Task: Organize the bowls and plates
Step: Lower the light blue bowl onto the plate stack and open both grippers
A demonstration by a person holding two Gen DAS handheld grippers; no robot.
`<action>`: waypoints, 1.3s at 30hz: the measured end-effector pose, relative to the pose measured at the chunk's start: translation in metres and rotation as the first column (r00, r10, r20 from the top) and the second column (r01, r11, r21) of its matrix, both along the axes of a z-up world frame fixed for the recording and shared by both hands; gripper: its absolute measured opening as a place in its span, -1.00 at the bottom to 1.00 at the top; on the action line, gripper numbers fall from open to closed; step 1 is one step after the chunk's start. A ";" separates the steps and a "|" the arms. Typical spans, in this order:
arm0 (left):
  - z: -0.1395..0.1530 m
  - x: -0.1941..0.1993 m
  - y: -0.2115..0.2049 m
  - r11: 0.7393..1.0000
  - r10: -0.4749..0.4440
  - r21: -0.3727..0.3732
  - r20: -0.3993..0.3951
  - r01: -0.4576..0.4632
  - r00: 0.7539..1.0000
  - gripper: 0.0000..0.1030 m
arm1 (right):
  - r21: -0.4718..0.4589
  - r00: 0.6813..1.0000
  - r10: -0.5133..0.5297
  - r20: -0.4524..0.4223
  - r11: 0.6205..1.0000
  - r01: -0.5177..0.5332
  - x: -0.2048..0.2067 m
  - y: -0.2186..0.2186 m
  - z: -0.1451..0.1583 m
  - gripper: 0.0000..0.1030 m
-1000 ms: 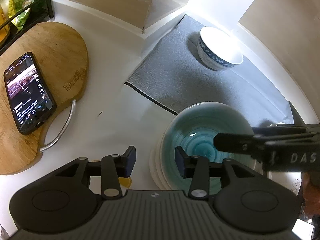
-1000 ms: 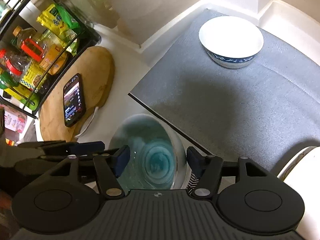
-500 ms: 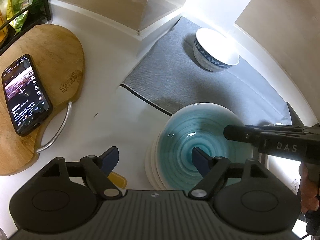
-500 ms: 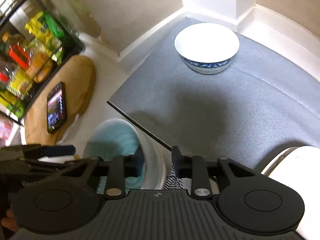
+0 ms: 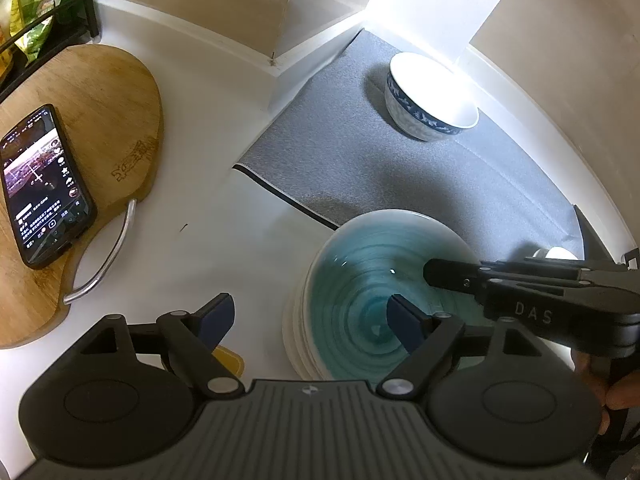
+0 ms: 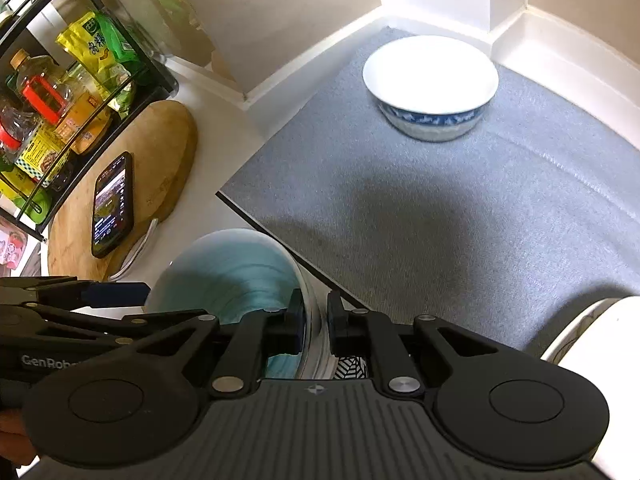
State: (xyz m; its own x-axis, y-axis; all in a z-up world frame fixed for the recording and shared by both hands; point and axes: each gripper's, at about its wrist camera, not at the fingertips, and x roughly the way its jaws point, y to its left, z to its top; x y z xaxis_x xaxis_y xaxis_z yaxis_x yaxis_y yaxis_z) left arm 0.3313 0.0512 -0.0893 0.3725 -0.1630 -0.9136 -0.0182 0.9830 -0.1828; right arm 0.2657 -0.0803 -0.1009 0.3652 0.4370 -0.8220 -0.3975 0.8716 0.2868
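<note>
A teal glazed bowl [image 5: 368,280] tops a stack of white dishes [image 5: 294,332] on the white counter; it also shows in the right wrist view [image 6: 232,272]. My right gripper [image 6: 314,320] is shut on the teal bowl's right rim, one pad inside, one outside; it shows from the side in the left wrist view [image 5: 436,274]. My left gripper [image 5: 310,318] is open and empty above the stack's near left edge. A white bowl with a blue pattern [image 6: 432,84] stands upright at the far end of the grey mat [image 6: 460,216].
A wooden cutting board [image 5: 80,152] with a phone [image 5: 40,184] lies at left. A wire rack with food packets and bottles [image 6: 60,112] stands behind it. A white dish [image 6: 592,328] sits at the right edge. A yellow item [image 5: 228,358] lies under my left gripper.
My left gripper opened wide and pulled back off the teal bowl's rim. My right gripper closed onto the bowl's right rim.
</note>
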 end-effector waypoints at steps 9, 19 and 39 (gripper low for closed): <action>-0.002 0.003 -0.002 1.000 0.003 -0.005 -0.004 -0.003 1.000 0.74 | 0.081 0.998 -0.016 -0.054 0.996 0.020 0.008 -0.013 -0.004 -0.70; -0.001 0.005 -0.005 1.000 -0.006 -0.006 0.001 0.006 1.000 0.74 | -0.022 1.000 0.000 -0.004 1.000 0.000 0.003 -0.005 -0.004 -0.36; -0.013 0.006 0.004 0.992 -0.088 -0.094 0.009 0.089 0.996 0.75 | -0.022 0.996 -0.061 -0.067 0.998 0.059 -0.001 -0.004 -0.010 -0.19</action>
